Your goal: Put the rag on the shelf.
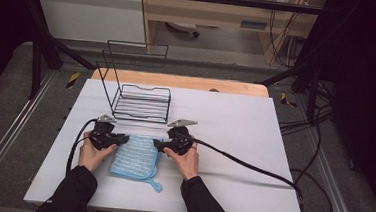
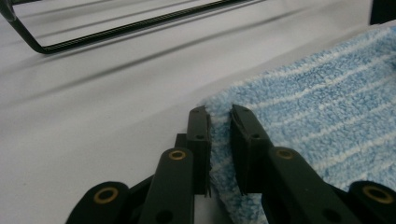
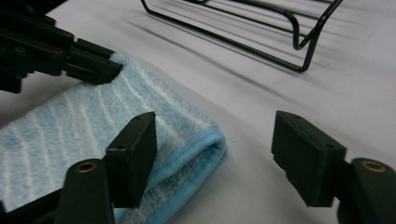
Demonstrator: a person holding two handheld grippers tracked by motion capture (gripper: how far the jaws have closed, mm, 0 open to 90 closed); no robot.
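Black sleeves and both hands enter at the near edge of the high view, each hand holding a set of tongs. Left tongs (image 2: 219, 116): jaws drawn nearly together on the far left corner of the light blue striped terry cloth (image 1: 135, 156), a thin fold of pile pinched between them. Right tongs (image 3: 215, 149): jaws wide apart, nothing held; one jaw rests over the cloth's rolled far right corner, the other stands clear over bare white worktop (image 1: 235, 124).

Cloth lies flat near the front middle of the worktop, between the two hands, apparently doubled over, with a small loop tab sticking out at its near edge. Black wire rack (image 1: 141, 100) stands just behind it, apart from it, tall back frame upright.

Step in hand, as judged: taking hold of the cloth's two far corners, either to fold it or to lift it. Left corner secured; right corner not yet gripped.

Next move calls for: right tongs to slide further onto the corner so both jaws straddle the rolled edge, then shut on all layers. Risk: a shallow bite catches only the top layer and the fold opens on lifting.
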